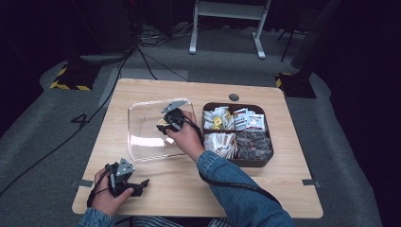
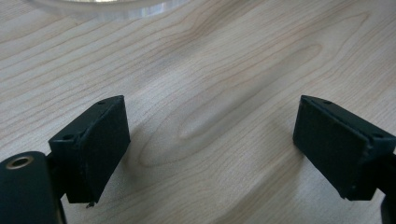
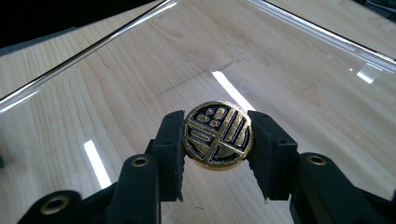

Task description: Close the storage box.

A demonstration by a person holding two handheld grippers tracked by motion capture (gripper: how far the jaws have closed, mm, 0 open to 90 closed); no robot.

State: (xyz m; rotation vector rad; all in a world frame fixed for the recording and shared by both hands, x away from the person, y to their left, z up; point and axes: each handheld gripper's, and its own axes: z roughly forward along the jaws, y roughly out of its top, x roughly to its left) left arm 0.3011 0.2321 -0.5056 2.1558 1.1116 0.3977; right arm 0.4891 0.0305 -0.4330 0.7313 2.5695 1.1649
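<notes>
**Gold token gripped over the clear tray**

The right gripper (image 3: 217, 140) has its jaws clamped on a round gold token (image 3: 217, 135) with a dark pattern, one pad on each edge, held above the clear tray (image 1: 142, 137) on the bench (image 1: 189, 189). The left gripper (image 2: 212, 144) rests near the bench's front left corner, its jaws wide apart with only bare wood between them. A brown box (image 1: 265, 163) of packets sits just right of the tray.

We look down on the table (image 1: 198, 189) from above its near edge. Both gripper cameras hover close over that table, one sharing the clear tray (image 1: 142, 137) with us.
</notes>
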